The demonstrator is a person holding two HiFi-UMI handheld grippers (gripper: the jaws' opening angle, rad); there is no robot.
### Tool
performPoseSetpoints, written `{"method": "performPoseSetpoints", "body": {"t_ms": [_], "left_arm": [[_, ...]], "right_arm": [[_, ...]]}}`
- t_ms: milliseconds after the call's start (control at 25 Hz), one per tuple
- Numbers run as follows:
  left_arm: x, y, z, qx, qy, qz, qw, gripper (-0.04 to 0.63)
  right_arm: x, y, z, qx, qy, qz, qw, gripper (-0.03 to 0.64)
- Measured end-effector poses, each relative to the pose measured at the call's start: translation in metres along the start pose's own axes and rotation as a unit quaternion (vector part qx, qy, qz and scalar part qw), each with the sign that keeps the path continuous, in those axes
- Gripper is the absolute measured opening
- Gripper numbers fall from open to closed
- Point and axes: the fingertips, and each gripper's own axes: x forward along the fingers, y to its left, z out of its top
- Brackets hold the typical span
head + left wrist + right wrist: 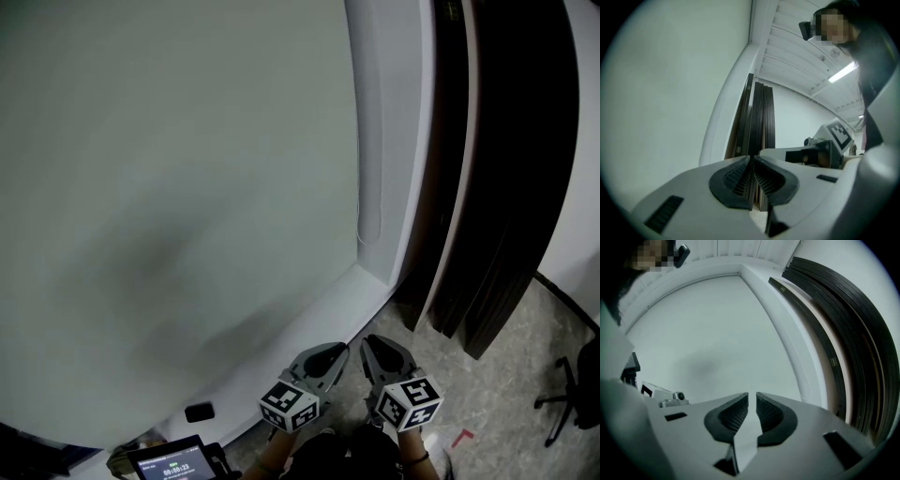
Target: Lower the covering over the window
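Observation:
A pale grey roller blind [169, 187] hangs down over the whole window, reaching the white sill [319, 309]. Its thin cord loop [367, 220] hangs along the white frame [403, 141] on the right. Both grippers are low, in front of the sill and apart from the cord. My left gripper [326, 356] [751, 159] has its tips together with nothing between them. My right gripper [377, 349] [752, 397] shows a narrow gap between its pads, and only the blind [717, 333] is visible through it.
Several dark panels [497, 187] [759, 117] lean against the wall right of the window. A small black object [200, 412] lies on the sill. A device with a lit screen [173, 461] is at the lower left. An office chair [572, 394] stands on the speckled floor at the far right.

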Motion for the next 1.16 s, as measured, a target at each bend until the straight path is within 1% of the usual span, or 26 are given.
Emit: {"method": "performPoseSetpoints", "body": {"t_ms": [240, 480, 640, 840, 1160], "left_arm": [[-0.032, 0.004, 0.0, -0.005, 0.002, -0.019, 0.9998, 0.028], [-0.046, -0.003, 0.001, -0.007, 0.002, -0.035, 0.9994, 0.028], [-0.049, -0.002, 0.0, -0.006, -0.008, -0.034, 0.9994, 0.028], [-0.06, -0.015, 0.002, -0.005, -0.016, -0.028, 0.9995, 0.028], [-0.04, -0.024, 0.013, -0.016, -0.023, -0.018, 0.9995, 0.028]], "right_arm": [[-0.002, 0.029, -0.011, -0.001, -0.002, -0.02, 1.0, 0.048], [-0.01, 0.044, -0.014, -0.004, 0.0, -0.031, 1.0, 0.048], [-0.012, 0.047, -0.01, -0.017, -0.009, -0.033, 0.999, 0.048], [-0.03, 0.057, -0.003, -0.027, -0.017, -0.029, 0.999, 0.048], [-0.042, 0.044, 0.011, -0.031, -0.008, -0.025, 0.999, 0.048]]}}
